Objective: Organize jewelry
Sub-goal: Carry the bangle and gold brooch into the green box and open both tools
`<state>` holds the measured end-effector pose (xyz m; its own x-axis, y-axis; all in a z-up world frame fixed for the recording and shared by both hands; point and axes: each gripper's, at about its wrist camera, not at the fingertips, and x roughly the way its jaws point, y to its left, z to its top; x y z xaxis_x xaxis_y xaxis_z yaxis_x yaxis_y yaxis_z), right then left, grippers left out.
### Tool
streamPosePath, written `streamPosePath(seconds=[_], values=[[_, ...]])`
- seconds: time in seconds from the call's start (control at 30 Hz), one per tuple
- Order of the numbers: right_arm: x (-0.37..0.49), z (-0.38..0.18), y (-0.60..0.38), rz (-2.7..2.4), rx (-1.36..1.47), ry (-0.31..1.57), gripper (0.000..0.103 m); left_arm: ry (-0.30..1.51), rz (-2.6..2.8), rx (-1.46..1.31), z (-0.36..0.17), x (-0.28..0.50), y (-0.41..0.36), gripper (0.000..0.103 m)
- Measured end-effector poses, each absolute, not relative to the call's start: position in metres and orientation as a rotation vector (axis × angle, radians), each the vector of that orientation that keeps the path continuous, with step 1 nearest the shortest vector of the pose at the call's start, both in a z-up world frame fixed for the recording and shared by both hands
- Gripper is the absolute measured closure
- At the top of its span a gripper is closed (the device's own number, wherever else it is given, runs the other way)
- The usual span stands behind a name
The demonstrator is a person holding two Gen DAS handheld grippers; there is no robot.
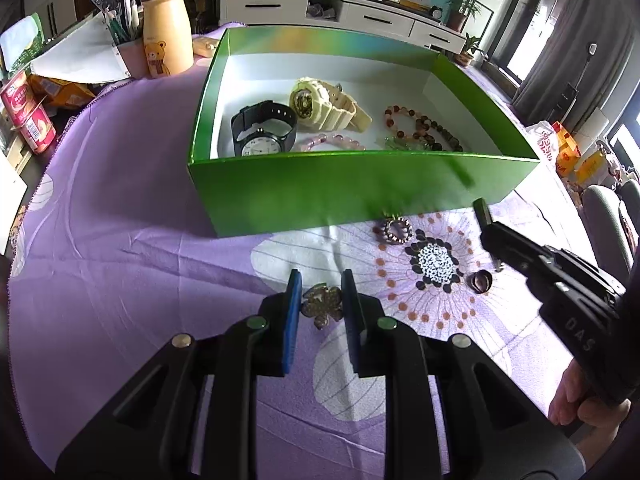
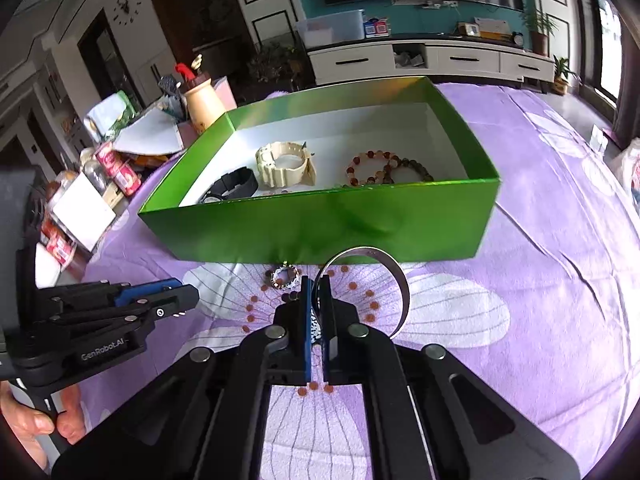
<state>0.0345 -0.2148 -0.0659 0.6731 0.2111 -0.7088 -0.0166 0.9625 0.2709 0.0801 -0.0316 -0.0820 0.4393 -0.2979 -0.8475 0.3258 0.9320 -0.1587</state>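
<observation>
An open green box stands on the purple flowered cloth. It holds a black watch, a cream watch and bead bracelets. In front of it my left gripper is shut on a gold flower brooch, just above the cloth. My right gripper is shut on the rim of a silver open bangle, which curves off to the right. Below the box wall lies a round beaded piece. Each view shows the other gripper from the side: the right gripper and the left gripper.
A small dark ring-like piece shows under the right gripper. A bear-print bottle, a pen holder, papers and red cans crowd the table's far left. Bags lie at the right edge. A hand grips the left tool.
</observation>
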Motion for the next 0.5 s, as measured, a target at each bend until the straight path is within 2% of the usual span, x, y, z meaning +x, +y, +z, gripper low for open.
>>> streamPosePath(seconds=[0.5], values=[[0.028,-0.062,-0.224,0.165,0.286,0.816,0.1,1.03,-0.39,0.017,-0.072,0.077,-0.032,0.083]])
